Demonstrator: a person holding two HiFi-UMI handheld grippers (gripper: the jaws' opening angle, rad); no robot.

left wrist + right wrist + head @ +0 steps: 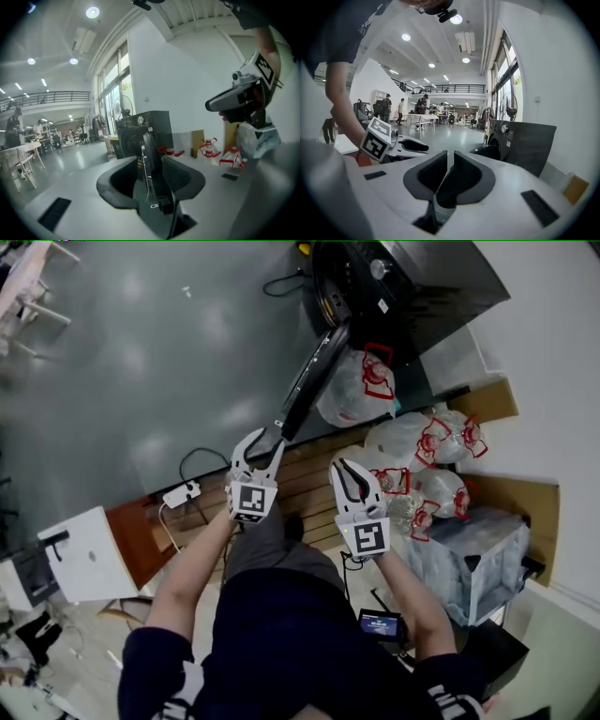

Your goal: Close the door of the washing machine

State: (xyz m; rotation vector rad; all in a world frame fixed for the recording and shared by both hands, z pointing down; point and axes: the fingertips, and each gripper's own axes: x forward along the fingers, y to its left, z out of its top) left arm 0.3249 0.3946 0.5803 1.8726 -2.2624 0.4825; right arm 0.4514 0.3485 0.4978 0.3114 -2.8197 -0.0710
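Note:
The dark washing machine (412,282) stands at the top of the head view with its round door (309,381) swung open toward me. My left gripper (262,442) is open at the door's free end, its fingers on either side of the rim. In the left gripper view the door's edge (149,159) stands upright between the wide jaws of that gripper (152,165), with the machine (154,124) behind it. My right gripper (347,470) hovers to the right of the door, shut and holding nothing. In the right gripper view its jaws meet (450,161), with the machine (525,140) ahead on the right.
Clear plastic bags with red ties (412,442) lie heaped right of the door, beside cardboard boxes (487,404) and a clear bin (478,554). Wooden boards (309,484) lie under the grippers. A power strip (181,493) and a white box (89,554) sit at left. People (423,103) stand far off.

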